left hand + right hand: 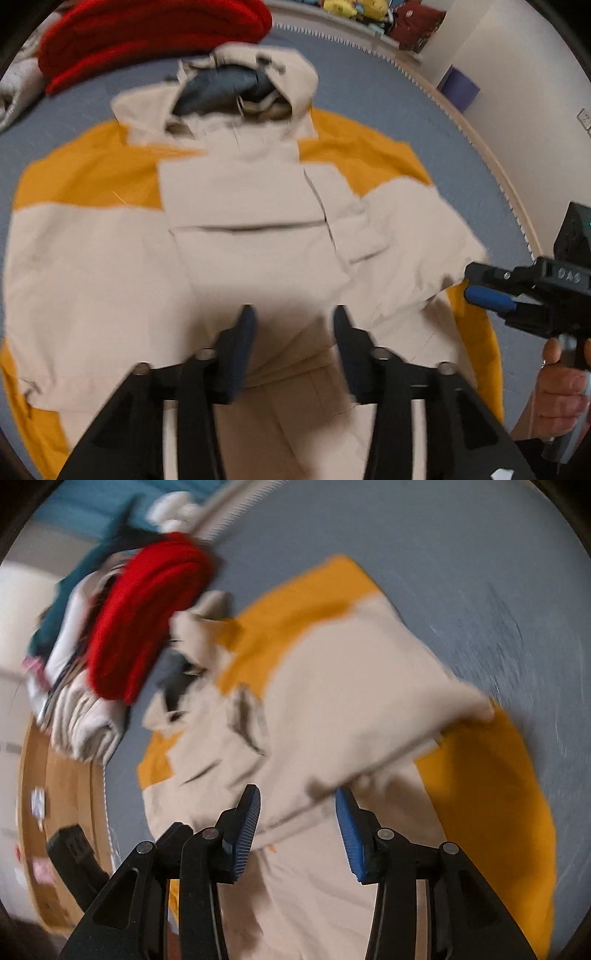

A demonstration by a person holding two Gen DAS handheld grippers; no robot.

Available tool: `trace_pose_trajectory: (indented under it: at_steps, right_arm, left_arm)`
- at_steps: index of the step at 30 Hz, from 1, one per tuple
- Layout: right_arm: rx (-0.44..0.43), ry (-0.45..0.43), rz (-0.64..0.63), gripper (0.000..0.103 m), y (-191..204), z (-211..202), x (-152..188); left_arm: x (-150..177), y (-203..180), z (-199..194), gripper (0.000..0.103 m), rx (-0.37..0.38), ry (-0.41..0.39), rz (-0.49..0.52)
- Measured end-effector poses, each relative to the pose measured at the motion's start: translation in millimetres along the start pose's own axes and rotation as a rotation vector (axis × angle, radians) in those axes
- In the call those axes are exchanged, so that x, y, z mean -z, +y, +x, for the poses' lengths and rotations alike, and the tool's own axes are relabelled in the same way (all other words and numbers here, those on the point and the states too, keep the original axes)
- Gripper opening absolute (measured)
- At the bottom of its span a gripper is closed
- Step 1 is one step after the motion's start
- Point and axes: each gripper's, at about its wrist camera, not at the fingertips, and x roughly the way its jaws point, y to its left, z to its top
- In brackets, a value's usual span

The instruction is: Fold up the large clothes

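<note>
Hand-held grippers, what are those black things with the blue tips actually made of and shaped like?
Each hand-held gripper is black, angular plastic: the left hand-held gripper and right hand-held gripper both have two hinged fingers joined by silver pivot pins, ending in blue ribbed pads. Seen from the left wrist view, the right one shows raised lettering on its body, too blurred to read, and a pistol-style handle below.

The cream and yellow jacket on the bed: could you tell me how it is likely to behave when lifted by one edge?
The jacket will probably flop and drape, since its folded sleeve already sags in creases. It looks light yet bulky. The hood may well swing loose.
</note>
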Motion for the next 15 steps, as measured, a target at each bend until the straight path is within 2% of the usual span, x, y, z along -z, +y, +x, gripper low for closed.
trace_pose_trajectory:
  at_steps: [4,9,10,11,12,13,14,15]
  right_arm:
    - [0.016,0.032,0.05,0.044,-12.4,13.3,-4.6]
    - [-0.007,0.031,0.053,0.044,-11.7,15.5,-10.2]
    - [-0.007,0.026,0.055,0.04,-11.9,15.6,-10.9]
    - [-0.007,0.023,0.057,0.033,-11.3,16.3,-11.4]
    - [-0.01,0.023,0.057,0.02,-11.2,16.8,-11.9]
    - [-0.017,0.023,0.06,0.016,-10.9,18.1,-12.1]
    - [-0.019,0.021,0.065,0.013,-12.0,17.6,-12.3]
    - [-0.022,0.017,0.069,0.004,-12.6,16.8,-12.4]
  left_arm:
    - [8.6,-3.3,20.6,0.048,-0.082,0.055,0.048]
    - [13.7,-6.7,27.1,0.049,-0.128,0.074,0.087]
    - [14.6,-7.1,28.5,0.044,-0.141,0.081,0.094]
    - [15.4,-7.0,28.9,0.029,-0.169,0.083,0.103]
    - [15.0,-5.2,28.5,0.02,-0.197,0.083,0.104]
    - [13.8,-2.3,27.1,0.012,-0.188,0.083,0.09]
    - [11.6,3.0,23.0,0.009,-0.173,0.075,0.062]
    - [9.7,9.1,16.6,0.007,-0.168,0.059,0.025]
